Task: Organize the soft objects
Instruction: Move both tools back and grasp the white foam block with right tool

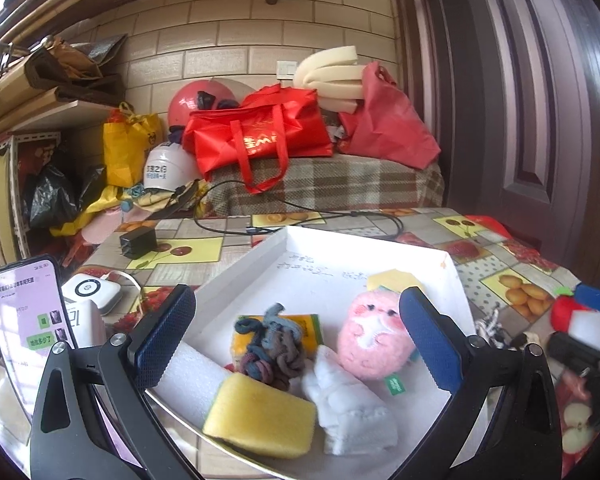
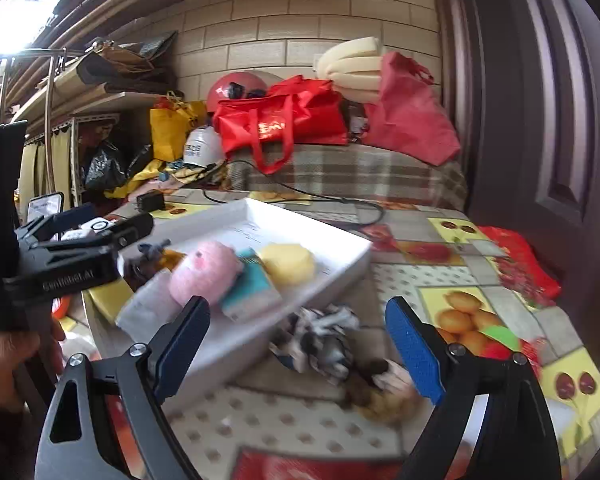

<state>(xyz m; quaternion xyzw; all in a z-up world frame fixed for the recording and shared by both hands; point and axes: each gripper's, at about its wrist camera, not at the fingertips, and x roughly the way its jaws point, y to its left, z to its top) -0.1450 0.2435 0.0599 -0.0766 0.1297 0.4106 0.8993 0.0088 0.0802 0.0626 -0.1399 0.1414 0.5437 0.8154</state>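
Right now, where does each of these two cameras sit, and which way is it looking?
Left wrist: on the left gripper, open, looking across the white tray of soft toys.
Right wrist: on the right gripper, open, facing a rope toy beside the tray; a hand shows.
Shared: tray, pink plush, red bag.

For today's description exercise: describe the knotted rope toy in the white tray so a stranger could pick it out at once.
Find the white tray on the fruit-patterned tablecloth. Near its front, left of the pink plush, lies the rope toy, resting on a yellow sponge. It alone is a tangle of grey-blue and brown cords; its neighbours are smooth blocks or fluffy.
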